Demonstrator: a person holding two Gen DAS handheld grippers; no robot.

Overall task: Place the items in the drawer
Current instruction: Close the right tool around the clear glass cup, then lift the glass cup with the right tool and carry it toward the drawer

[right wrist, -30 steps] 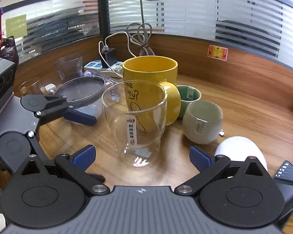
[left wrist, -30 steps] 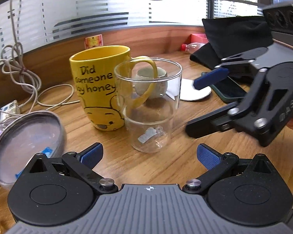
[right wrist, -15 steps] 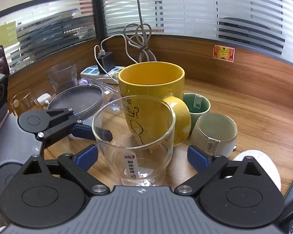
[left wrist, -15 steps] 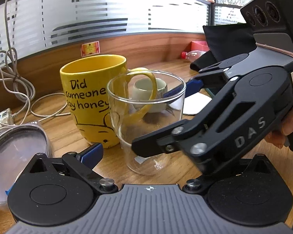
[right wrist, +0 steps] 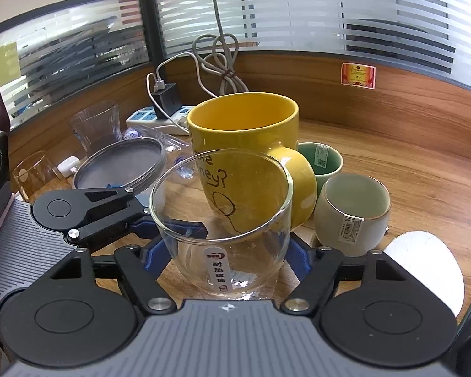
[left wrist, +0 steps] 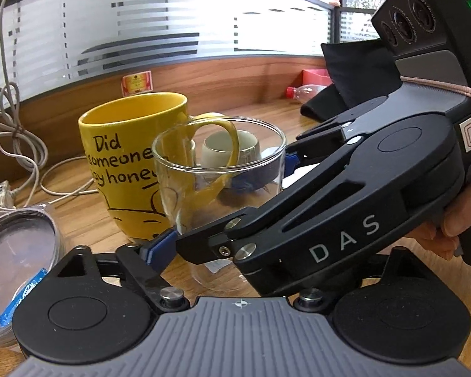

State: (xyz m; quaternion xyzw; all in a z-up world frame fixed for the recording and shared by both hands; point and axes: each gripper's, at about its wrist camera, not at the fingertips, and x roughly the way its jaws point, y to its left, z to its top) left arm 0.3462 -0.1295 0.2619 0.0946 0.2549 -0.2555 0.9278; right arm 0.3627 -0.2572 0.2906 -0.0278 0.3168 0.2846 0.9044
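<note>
Right gripper [right wrist: 226, 257] with its jaws clasping the glass [right wrist: 223, 220], one blue pad [right wrist: 298, 260] on each side of the lower wall; the glass stands upright on the desk [right wrist: 424, 182]. Left gripper [left wrist: 232, 251], its right finger hidden behind the right gripper, so the state of its jaws cannot be told; its visible finger lies just left of the glass. Beyond the jaws, just behind the glass, stands the yellow mug [right wrist: 245, 144], with a white cup [right wrist: 353, 213] and a green cup [right wrist: 322, 160] to its right.
</note>
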